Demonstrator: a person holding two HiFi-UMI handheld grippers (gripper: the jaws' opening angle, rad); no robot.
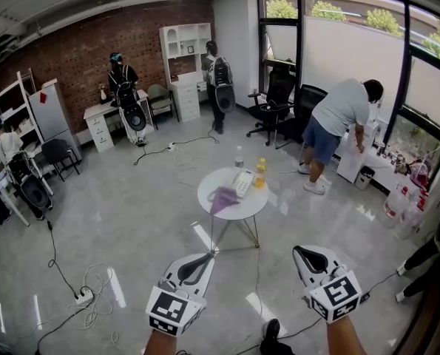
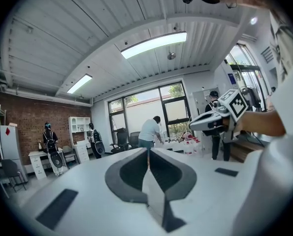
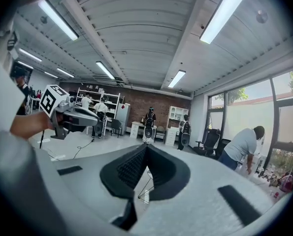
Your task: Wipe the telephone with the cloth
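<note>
The left hand-held gripper [image 1: 203, 259] and right hand-held gripper [image 1: 304, 253] are being held clenched, empty — short of the bench [image 1: 238, 207]. One should be being opened for the cloth [image 1: 222, 198].

The round table [image 1: 253, 203] is white. At its 7 o'clock lies a purple cloth [image 1: 223, 198], near its centre a white telephone [image 1: 242, 182], and at 2 o'clock a bottle [image 1: 260, 174] of orange-yellow drink. The floor [image 1: 131, 220] is glossy light grey, crossed by black cables [image 1: 54, 254]. The left gripper [image 1: 208, 257] and right gripper [image 1: 299, 251] are white with black jaw linings, each patterned at the rear with black-and-white squares. At 11 o'clock the far wall [image 1: 79, 50] is red-brown brick, with white cabinets [image 1: 186, 65] against it. At 2 o'clock a person [image 1: 338, 117] wears a grey shirt and blue shorts.
</note>
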